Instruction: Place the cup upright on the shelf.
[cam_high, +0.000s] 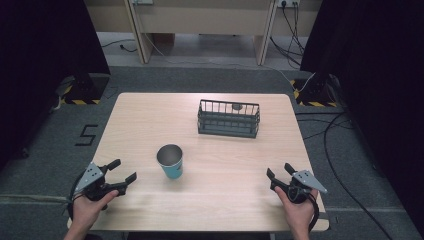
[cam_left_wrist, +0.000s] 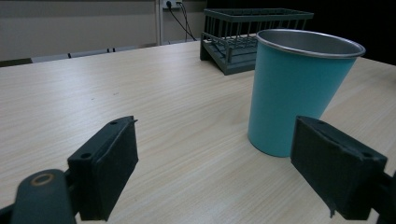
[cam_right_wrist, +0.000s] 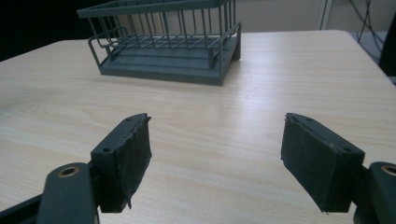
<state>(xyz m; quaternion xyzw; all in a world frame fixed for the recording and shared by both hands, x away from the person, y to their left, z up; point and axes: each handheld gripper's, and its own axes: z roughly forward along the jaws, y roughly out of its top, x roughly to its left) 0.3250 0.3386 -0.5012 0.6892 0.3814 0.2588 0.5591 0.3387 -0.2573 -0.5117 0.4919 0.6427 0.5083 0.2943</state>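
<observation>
1. Centre of the high view: a pale wooden worktop (cam_high: 150, 125) on grey floor, dark curtains at the upper left and upper right of the frame.
2. Teal cup (cam_high: 170, 161) with a metal rim stands upright, mouth up, just left of frame centre on the worktop. Inside looks bare metal; contents cannot be told.
3. Dark wire basket (cam_high: 228, 118) sits above and right of the cup, well apart from it, toward the far edge. A small dark round thing shows at its back wall; what it is cannot be told.
4. Left tongs (cam_high: 123, 171), lower left of the high view, held in the left hand (cam_high: 90, 207). Jaws spread wide, nothing between them. They point toward the cup, near it but not touching.
5. Left gripper view: cup (cam_left_wrist: 294, 93) right of centre, just beyond the right-hand jaw, apart from both; basket (cam_left_wrist: 247, 37) behind it at upper right.
6. Right tongs (cam_high: 280, 171), lower right of the high view, held in the right hand (cam_high: 298, 210). Jaws wide open, holding nothing, low over bare worktop.
7. Right gripper view: basket (cam_right_wrist: 168, 46) at upper left of the frame, well ahead of the jaws.
</observation>
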